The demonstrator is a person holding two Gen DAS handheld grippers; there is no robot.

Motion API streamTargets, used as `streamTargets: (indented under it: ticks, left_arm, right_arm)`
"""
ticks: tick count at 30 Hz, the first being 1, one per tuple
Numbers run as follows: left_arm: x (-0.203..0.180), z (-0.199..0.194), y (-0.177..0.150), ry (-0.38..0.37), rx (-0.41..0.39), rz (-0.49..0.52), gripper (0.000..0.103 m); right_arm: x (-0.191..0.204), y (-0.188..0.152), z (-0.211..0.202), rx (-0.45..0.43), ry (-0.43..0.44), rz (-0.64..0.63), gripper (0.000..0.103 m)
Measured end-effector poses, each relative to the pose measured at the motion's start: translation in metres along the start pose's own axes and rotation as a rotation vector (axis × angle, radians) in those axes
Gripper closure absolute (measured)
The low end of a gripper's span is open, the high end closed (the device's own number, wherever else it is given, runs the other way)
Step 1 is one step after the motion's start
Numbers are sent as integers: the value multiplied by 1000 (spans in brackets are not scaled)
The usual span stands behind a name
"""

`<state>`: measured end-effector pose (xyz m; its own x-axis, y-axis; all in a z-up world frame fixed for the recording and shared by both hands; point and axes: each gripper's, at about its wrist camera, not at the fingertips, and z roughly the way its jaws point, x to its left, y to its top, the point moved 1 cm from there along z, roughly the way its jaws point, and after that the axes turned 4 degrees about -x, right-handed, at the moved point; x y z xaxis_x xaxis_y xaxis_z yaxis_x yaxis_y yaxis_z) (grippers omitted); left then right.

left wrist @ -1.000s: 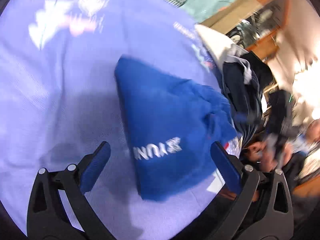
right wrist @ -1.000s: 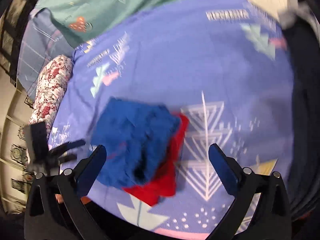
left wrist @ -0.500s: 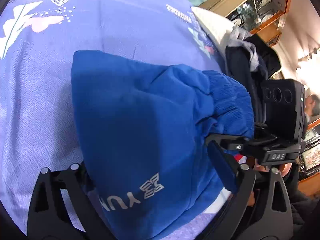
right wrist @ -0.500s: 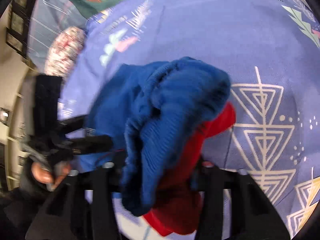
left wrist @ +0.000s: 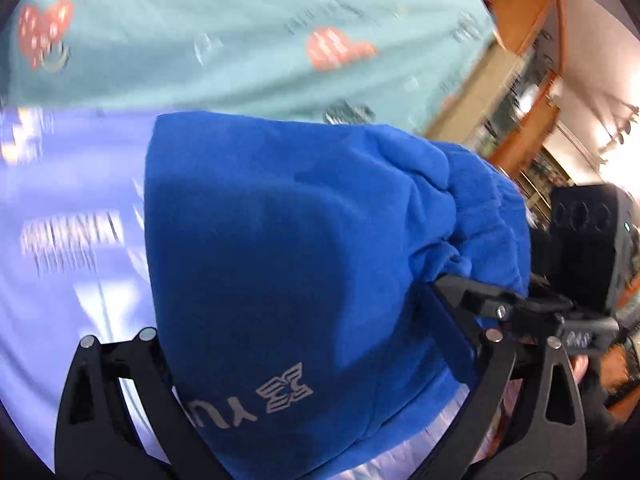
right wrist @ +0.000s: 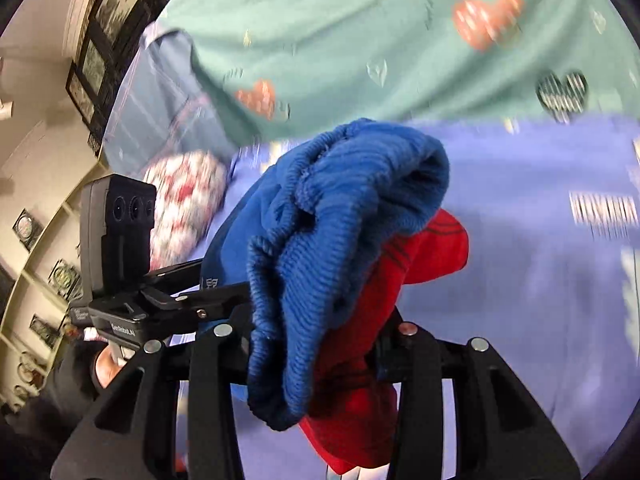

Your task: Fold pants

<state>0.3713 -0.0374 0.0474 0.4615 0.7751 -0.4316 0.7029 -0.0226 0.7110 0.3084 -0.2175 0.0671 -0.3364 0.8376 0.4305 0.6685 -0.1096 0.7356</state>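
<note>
The folded blue pants with a silver logo fill the left wrist view, lifted above the purple bed sheet. My left gripper has its fingers on either side of the bundle and grips it. In the right wrist view the ribbed blue waistband and a red part of the bundle hang between the fingers of my right gripper, which is shut on them. The left gripper also shows in the right wrist view, at the bundle's far side.
A teal blanket with heart prints lies across the far part of the bed. A floral pillow sits at the left. Wooden shelves stand beyond the bed on the right. The sheet also shows in the right wrist view.
Both grippers closed in on the folded pants and took hold. The bundle has been lifted off the sheet and carried toward the teal blanket.
</note>
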Motion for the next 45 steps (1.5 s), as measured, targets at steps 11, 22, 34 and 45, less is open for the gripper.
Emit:
streamTargets:
  ticks: [11,22,34,45]
  left_arm:
    - [197,90,3,312,70,-312,2]
    - [43,-102,-169,404,-136,-80,2]
    - [-12,-114,-261,860,-236,206,2]
    - [2,-123,-240,511,-337,111,2]
  right_arm:
    - [-127,-5,131,-30,-310,156,25]
    - [-8,-182,-64,-160,-452,-126,2]
    - [4,-248,-95,-319,-513,-171,1]
    - [-11,-248,-91,-280,-551,-106,1]
